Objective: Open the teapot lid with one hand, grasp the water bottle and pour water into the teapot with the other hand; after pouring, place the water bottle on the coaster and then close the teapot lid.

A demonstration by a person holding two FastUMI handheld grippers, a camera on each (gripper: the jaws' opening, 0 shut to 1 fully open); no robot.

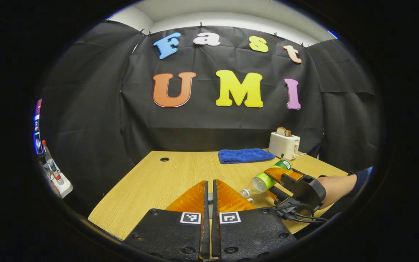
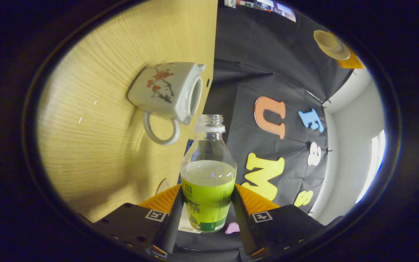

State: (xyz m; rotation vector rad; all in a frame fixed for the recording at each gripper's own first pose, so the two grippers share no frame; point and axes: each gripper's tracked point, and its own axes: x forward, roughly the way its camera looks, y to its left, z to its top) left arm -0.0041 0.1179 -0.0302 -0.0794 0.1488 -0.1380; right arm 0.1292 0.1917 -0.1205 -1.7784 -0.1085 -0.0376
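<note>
In the right gripper view my right gripper [image 2: 208, 190] is shut on a clear water bottle [image 2: 209, 203] with a green label, part full and uncapped. Its mouth points at the open top of a white teapot [image 2: 166, 94] with red flowers, which stands lidless on the wooden table [image 2: 96, 153]. No stream of water shows. In the left gripper view the same bottle [image 1: 266, 179] lies tilted in the right gripper [image 1: 275, 182], held by a hand. My left gripper [image 1: 210, 189] is shut, with a small pale piece between its tips that looks like the teapot lid's knob.
At the back of the table [image 1: 151, 189] lie a blue cloth [image 1: 246, 155] and a white toaster [image 1: 284, 145] holding bread. A small hole [image 1: 164, 159] marks the tabletop at the back left. A shelf with bottles [image 1: 51, 171] stands off the table's left side.
</note>
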